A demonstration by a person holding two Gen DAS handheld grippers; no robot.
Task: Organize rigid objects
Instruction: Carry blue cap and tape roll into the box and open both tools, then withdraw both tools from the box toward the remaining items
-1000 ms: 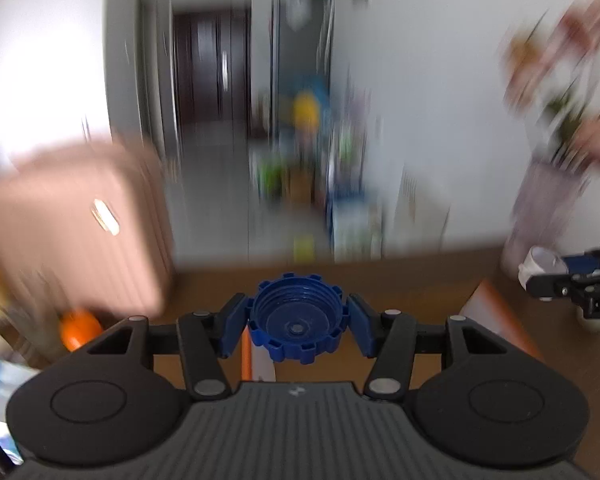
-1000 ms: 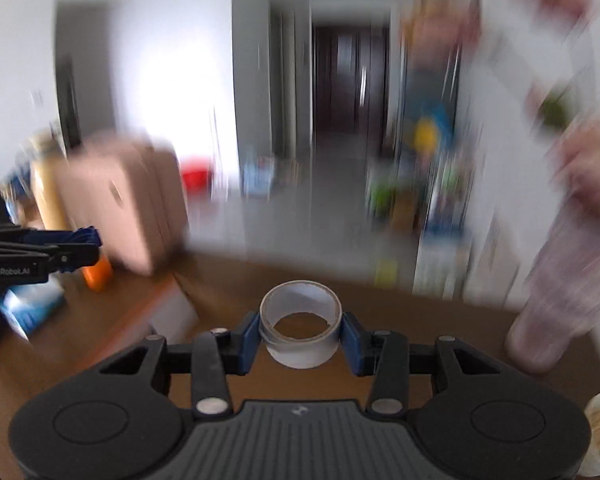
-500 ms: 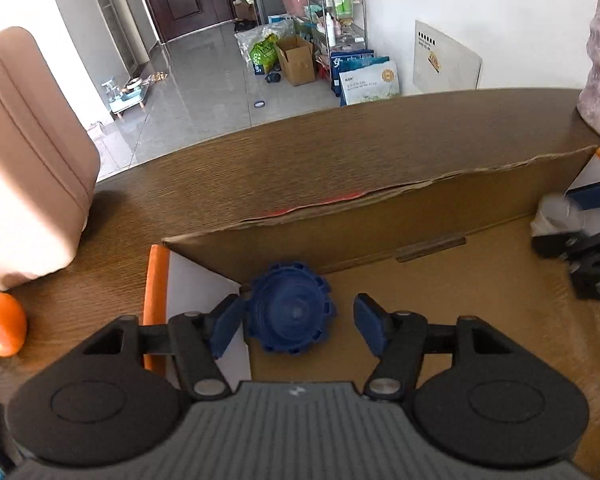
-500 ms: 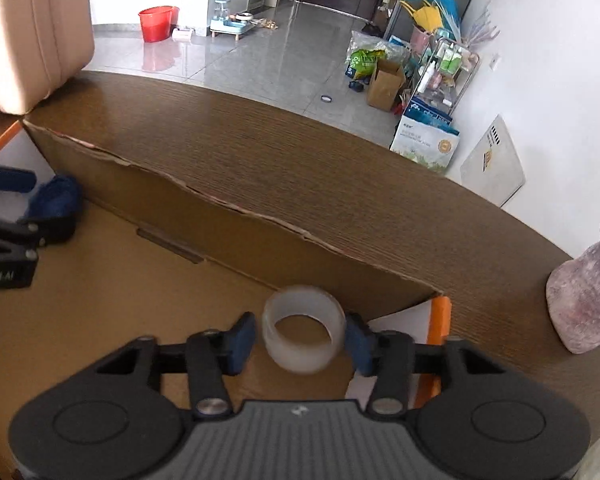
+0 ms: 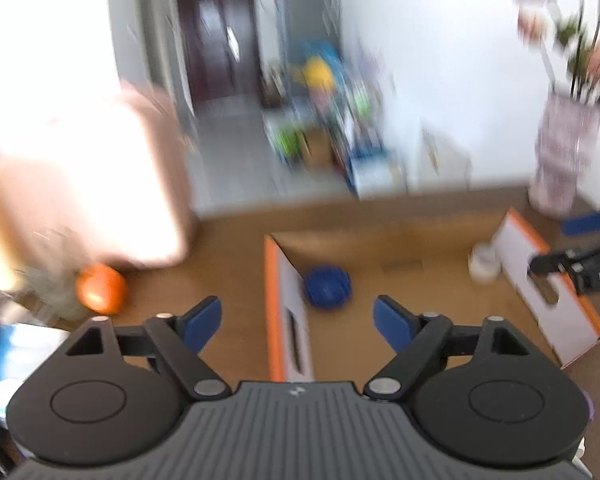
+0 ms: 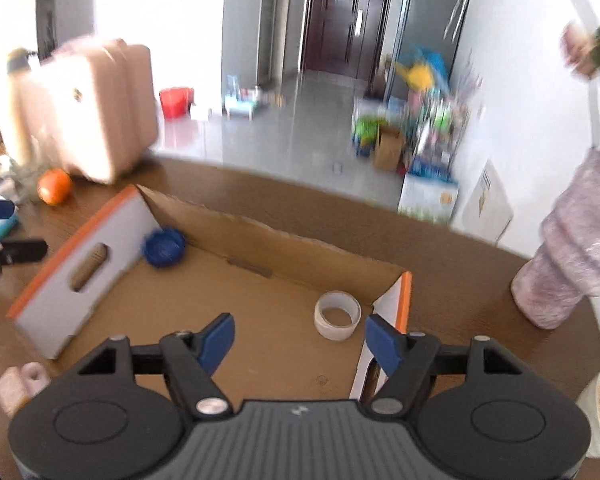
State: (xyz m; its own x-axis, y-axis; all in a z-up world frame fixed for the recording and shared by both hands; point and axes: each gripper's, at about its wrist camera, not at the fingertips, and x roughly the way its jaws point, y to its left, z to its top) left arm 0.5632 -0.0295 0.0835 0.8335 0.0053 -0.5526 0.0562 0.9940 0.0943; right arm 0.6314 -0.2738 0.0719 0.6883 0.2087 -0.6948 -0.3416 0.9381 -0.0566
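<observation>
A shallow brown cardboard box (image 6: 260, 320) with white, orange-edged end flaps lies open on the dark wooden worktop (image 6: 460, 264). The ribbed blue plastic cap (image 6: 164, 246) rests on the box floor in the far corner, touching the left end flap. The white roll of tape (image 6: 337, 316) stands on its edge-ring in the opposite corner, just beside the right end flap. Outside the box sit an orange fruit (image 6: 54, 186), a pink hard-shell case (image 6: 96, 108) and a mauve wrapped vase (image 6: 572, 256); a small pale object near the right tool's left side is too blurred to name. The left tool (image 5: 296, 320) hangs above the left flap, tilted downward, its jaws having just spread wide with nothing between them. The right tool (image 6: 300, 338) points down more steeply over the box floor, jaws likewise just opened and empty, the tape just beyond its right fingertip.
</observation>
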